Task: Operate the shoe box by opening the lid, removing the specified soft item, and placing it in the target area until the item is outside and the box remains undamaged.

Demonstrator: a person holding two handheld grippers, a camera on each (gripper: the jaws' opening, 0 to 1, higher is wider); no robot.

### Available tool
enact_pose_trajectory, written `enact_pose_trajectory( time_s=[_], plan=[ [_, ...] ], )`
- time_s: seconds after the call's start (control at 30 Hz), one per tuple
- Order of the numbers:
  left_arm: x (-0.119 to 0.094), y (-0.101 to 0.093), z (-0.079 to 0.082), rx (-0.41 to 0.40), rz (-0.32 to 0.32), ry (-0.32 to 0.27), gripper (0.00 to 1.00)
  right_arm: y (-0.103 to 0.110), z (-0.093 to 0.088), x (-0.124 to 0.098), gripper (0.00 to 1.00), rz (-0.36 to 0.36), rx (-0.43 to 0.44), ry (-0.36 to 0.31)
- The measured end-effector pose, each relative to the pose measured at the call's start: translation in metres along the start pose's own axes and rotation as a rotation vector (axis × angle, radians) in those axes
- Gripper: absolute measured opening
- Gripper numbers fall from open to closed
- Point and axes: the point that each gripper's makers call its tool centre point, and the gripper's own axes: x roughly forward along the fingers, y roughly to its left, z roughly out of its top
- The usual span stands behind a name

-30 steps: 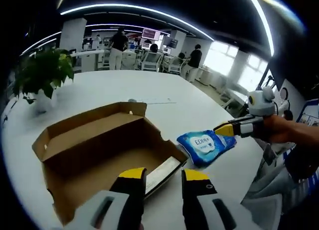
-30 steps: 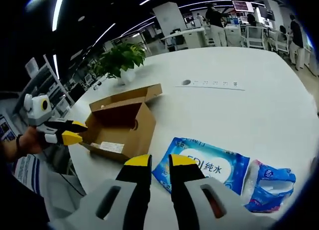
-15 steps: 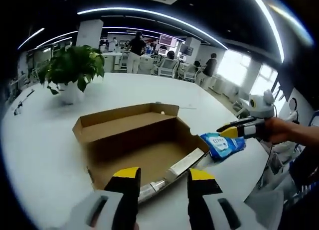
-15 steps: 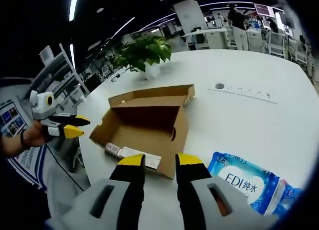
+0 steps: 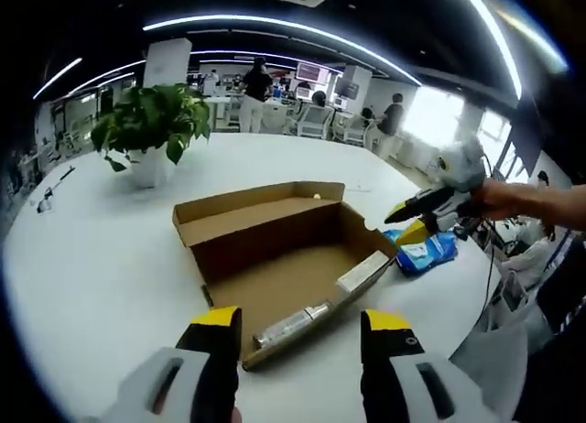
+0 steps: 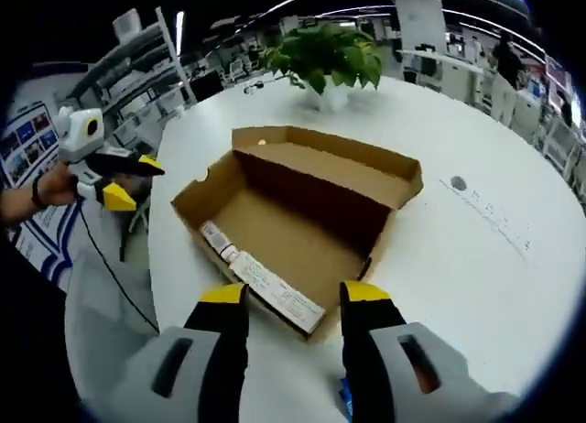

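The blue wipes pack (image 5: 427, 253) lies outside the shoe box (image 5: 284, 267), flat on the white surface (image 5: 101, 258) just beside the box's right end. It looks soft and light, a crinkly film pouch that should sag if lifted by one corner (and slip if pinched on its glossy face), so I judge an edge seam the best place to grip it. The box is thin corrugated card, light and easily creased, so any hold belongs on a wall rather than the loose flap. The left hand-held gripper (image 5: 298, 320) hovers with its jaws spread and empty before the box's near wall; the right hand-held gripper (image 6: 287, 297) is likewise parted and empty above the box. The left gripper view shows the pack and the right hand-held gripper near it. The right gripper view instead looks down into the box's bare interior with its labelled front wall, with the potted plant (image 6: 327, 59) beyond.
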Motion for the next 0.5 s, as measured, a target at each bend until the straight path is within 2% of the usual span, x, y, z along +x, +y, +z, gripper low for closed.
enact_pose_trajectory(
  time_s=[0.07, 0.23, 0.4, 0.5],
  plan=[
    [-0.002, 0.003, 0.0, -0.006, -0.001, -0.002, 0.53, 0.002, 0.005, 0.006, 0.4, 0.013, -0.025, 0.015],
    [-0.003, 0.002, -0.008, -0.008, -0.006, 0.011, 0.53, 0.002, 0.013, 0.016, 0.4, 0.028, -0.024, 0.026],
    [-0.005, -0.002, -0.012, -0.026, -0.023, 0.015, 0.53, 0.007, 0.009, 0.024, 0.41, 0.055, -0.101, 0.082],
    [-0.006, -0.001, -0.013, -0.015, -0.021, 0.02, 0.53, 0.006, 0.01, 0.026, 0.41, 0.062, -0.113, 0.091]
  ],
)
